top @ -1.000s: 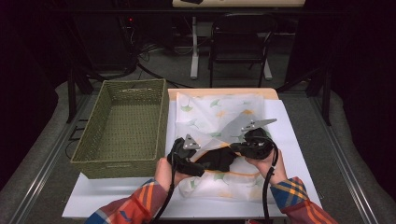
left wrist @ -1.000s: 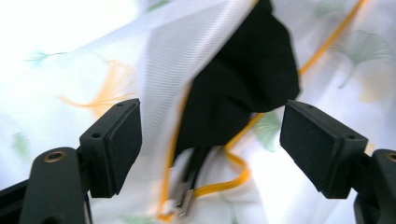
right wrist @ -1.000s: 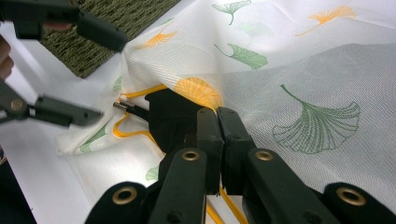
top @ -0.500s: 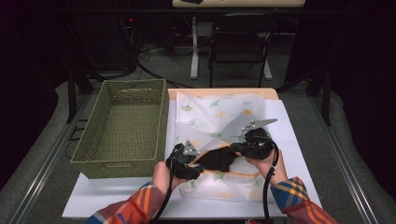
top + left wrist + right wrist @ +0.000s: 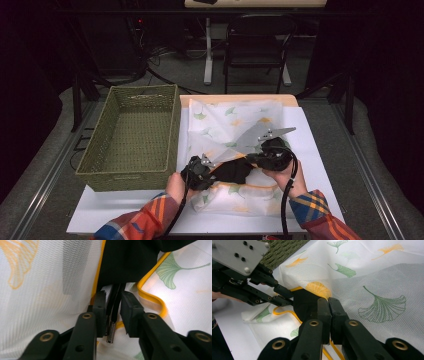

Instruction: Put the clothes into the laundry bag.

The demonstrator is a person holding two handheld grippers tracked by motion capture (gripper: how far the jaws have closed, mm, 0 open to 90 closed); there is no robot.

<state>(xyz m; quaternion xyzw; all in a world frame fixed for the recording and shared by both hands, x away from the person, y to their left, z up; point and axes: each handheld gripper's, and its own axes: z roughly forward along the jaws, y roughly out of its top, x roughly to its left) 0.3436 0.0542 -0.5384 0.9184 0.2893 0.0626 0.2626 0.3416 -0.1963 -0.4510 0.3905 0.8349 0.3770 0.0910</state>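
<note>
Two grippers meet mid-desk: left gripper (image 5: 212, 167) jaws just been closing round black drawstrings (image 5: 115, 302), not quite pressing; right gripper (image 5: 260, 156) pinching mesh laundry bag (image 5: 225, 120) w/ black garment (image 5: 235, 170). Wicker basket (image 5: 132, 135) just beside, left.

The mesh bag (image 5: 235, 125) is white, printed with green and orange ginkgo leaves and edged in yellow piping. The garment (image 5: 235, 170) is black, its cords (image 5: 115, 300) tipped in silver. The basket (image 5: 131, 135) is olive green. The sleeves (image 5: 150, 222) are orange-red plaid. The board (image 5: 320, 150) is white.
</note>
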